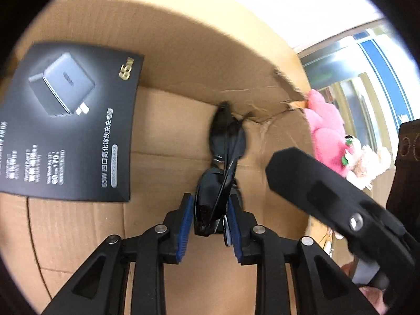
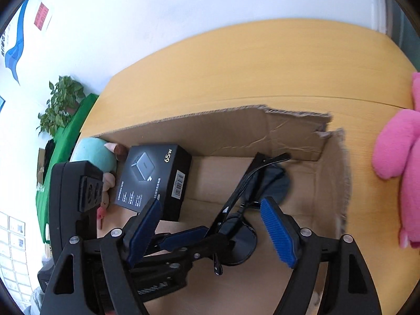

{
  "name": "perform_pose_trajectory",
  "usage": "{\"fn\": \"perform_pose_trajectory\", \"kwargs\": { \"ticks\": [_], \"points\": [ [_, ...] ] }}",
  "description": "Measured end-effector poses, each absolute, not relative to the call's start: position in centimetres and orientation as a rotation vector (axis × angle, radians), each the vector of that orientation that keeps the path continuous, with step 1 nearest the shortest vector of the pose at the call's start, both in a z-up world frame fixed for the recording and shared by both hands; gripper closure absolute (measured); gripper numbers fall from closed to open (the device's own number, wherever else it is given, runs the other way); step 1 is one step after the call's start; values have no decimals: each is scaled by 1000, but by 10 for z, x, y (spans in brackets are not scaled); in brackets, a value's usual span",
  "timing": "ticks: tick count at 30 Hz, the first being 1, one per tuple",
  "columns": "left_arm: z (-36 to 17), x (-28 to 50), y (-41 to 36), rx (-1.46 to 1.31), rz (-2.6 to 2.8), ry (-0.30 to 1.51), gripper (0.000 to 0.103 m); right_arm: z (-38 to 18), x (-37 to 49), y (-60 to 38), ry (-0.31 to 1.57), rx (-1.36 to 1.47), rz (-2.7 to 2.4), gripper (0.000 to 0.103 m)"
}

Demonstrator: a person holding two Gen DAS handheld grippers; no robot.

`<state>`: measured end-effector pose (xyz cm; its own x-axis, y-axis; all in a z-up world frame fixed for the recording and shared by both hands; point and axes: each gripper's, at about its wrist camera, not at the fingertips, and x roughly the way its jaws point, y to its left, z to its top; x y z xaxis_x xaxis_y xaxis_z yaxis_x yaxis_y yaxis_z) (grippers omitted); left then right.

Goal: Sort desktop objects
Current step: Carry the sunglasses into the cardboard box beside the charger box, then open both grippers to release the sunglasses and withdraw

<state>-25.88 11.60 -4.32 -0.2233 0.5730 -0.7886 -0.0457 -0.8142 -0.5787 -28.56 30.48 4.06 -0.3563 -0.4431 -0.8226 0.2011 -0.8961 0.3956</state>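
My left gripper (image 1: 208, 223) is shut on black sunglasses (image 1: 227, 141) and holds them inside an open cardboard box (image 1: 183, 60). In the right wrist view the sunglasses (image 2: 244, 239) hang over the box floor, pinched by the left gripper (image 2: 199, 239). My right gripper (image 2: 210, 233) is open and empty, its blue pads either side of the sunglasses, above the box. A black 65W charger box (image 1: 68, 123) lies in the box's left part; it also shows in the right wrist view (image 2: 155, 178).
A pink plush toy (image 2: 399, 155) lies on the yellow wooden table (image 2: 262, 65) right of the cardboard box (image 2: 236, 134). A teal plush (image 2: 94, 155) sits at the box's left end. A potted plant (image 2: 60, 102) and green bag stand far left.
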Motion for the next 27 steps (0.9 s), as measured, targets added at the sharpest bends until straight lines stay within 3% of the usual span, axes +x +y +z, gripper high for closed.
{"fn": "perform_pose_trajectory", "kwargs": {
  "ticks": [2, 6, 8, 10, 11, 12, 22, 27],
  "points": [
    [-24, -250, 113, -1557, 2144, -556, 78, 49, -277, 312, -333, 1451, -2325, 25],
    [18, -219, 99, -1404, 2267, -402, 69, 74, -247, 333, -366, 1321, -2485, 8],
    [41, -196, 87, -1313, 2356, -307, 67, 91, -225, 339, -348, 1253, -2547, 5],
    [64, -171, 73, -1223, 2463, -207, 50, 108, -199, 339, -307, 1184, -2582, 1],
    [74, -157, 65, -1185, 2519, -171, 33, 117, -183, 335, -271, 1147, -2602, 0],
    [83, -150, 68, -1140, 2578, -142, 25, 124, -171, 332, -239, 1120, -2614, 0],
    [124, -18, 20, -757, 3002, 79, 21, 142, -26, 251, 140, 859, -2721, 0],
    [127, 31, 1, -672, 3022, 67, 21, 136, 11, 234, 154, 834, -2780, 0]
  ]
}}
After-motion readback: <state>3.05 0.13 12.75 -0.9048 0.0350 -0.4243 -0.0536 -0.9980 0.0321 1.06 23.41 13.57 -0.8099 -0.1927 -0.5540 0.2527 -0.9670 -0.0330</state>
